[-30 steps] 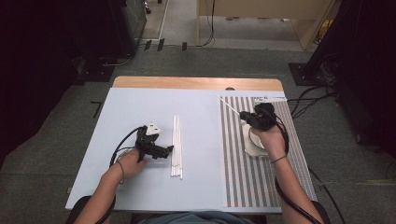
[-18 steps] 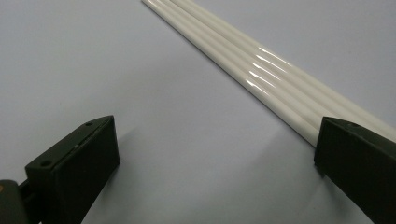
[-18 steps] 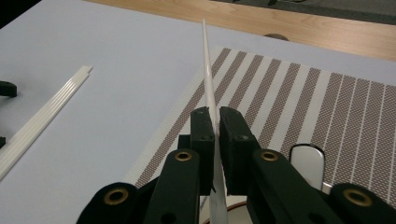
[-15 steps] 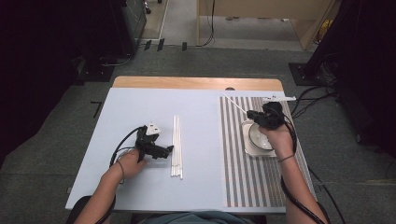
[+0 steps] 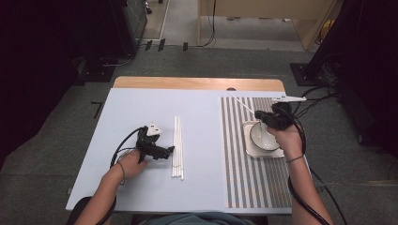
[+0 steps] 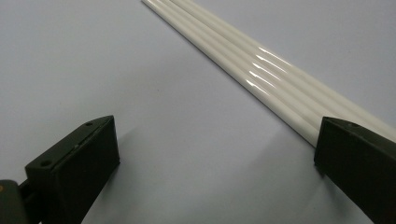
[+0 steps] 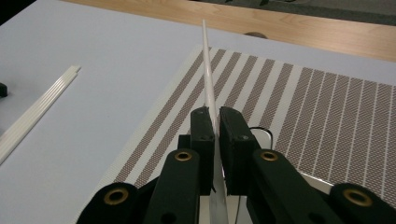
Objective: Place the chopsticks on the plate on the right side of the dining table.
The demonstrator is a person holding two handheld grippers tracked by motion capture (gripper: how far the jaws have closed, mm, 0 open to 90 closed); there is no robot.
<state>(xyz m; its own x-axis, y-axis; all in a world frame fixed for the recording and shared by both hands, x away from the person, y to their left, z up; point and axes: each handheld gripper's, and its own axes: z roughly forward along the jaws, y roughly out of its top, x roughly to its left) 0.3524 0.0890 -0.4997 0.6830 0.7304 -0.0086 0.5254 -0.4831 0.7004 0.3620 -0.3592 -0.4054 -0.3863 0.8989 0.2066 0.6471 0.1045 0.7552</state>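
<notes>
A row of several white straws (image 5: 177, 146) lies side by side on the pale blue table (image 5: 141, 108). My left gripper (image 5: 167, 152) rests on the table just left of them, its jaws open and empty. In the left gripper view (image 6: 215, 128) the straws (image 6: 261, 60) run past the right jaw. My right gripper (image 5: 261, 116) is shut on one white straw (image 5: 241, 103) that slants up and to the far left. It hangs over a white bowl (image 5: 263, 138) on a white square plate (image 5: 280, 153). In the right gripper view (image 7: 215, 114) the straw (image 7: 208, 79) rises from between the closed jaws.
A brown-and-white striped mat (image 5: 234, 159) covers the right part of the table, under the plate. A wooden strip (image 5: 197, 83) edges the far side. Cables trail from both grippers. Dark floor and furniture surround the table.
My right gripper has shifted to the right with the straw, to a spot over the far right of the bowl. The left gripper and the row of straws have stayed put.
</notes>
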